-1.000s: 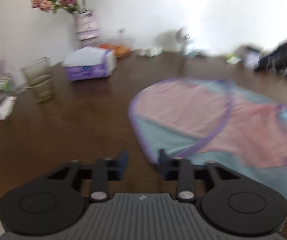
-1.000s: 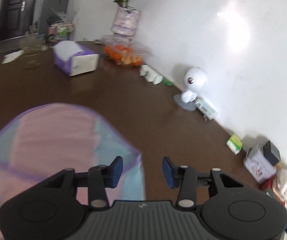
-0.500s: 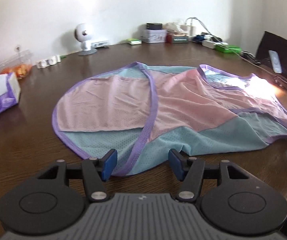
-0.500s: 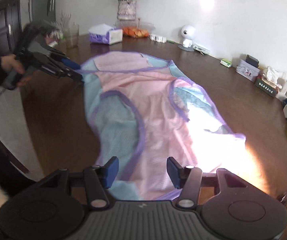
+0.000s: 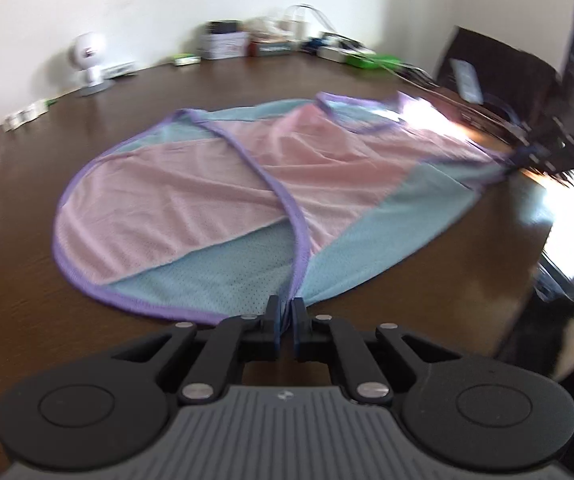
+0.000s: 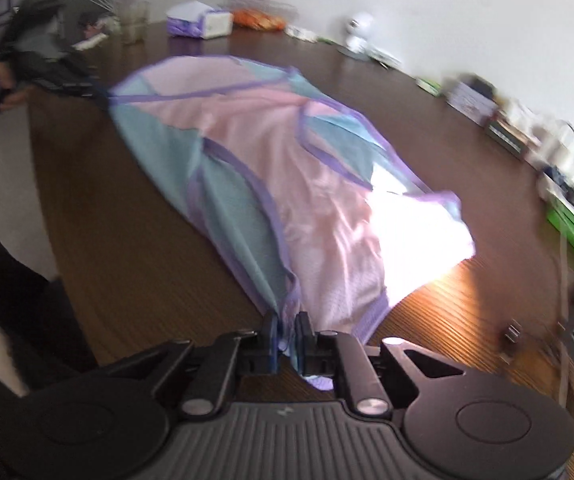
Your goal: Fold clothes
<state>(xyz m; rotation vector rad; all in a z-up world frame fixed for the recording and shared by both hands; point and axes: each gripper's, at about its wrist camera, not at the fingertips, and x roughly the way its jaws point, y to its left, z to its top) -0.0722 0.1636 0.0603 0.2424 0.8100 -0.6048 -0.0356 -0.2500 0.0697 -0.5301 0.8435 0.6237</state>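
Note:
A mesh sleeveless top (image 5: 227, 184), pink and light blue with purple trim, lies spread flat on the dark wooden table (image 5: 15, 240). My left gripper (image 5: 285, 314) is at its near edge; the jaws are closing, and the purple hem is pinched between them. At the garment's other end, my right gripper (image 6: 287, 334) is also closing, with a bunch of the blue and purple edge (image 6: 287, 300) between its pads. In the right wrist view a hand holds the left gripper (image 6: 67, 80) at the top's far corner.
A tissue box (image 6: 199, 24) and a glass (image 6: 133, 24) stand at one end. A white round camera (image 5: 87, 60), boxes (image 5: 227, 42) and cables line the wall side. A dark chair (image 5: 499, 76) stands past the table's end. Sun glare falls on the cloth.
Both pairs of jaws have gone from wide apart to closed on the garment's edge. The left view swung from the flowers to the garment. The right gripper travelled to its far end.

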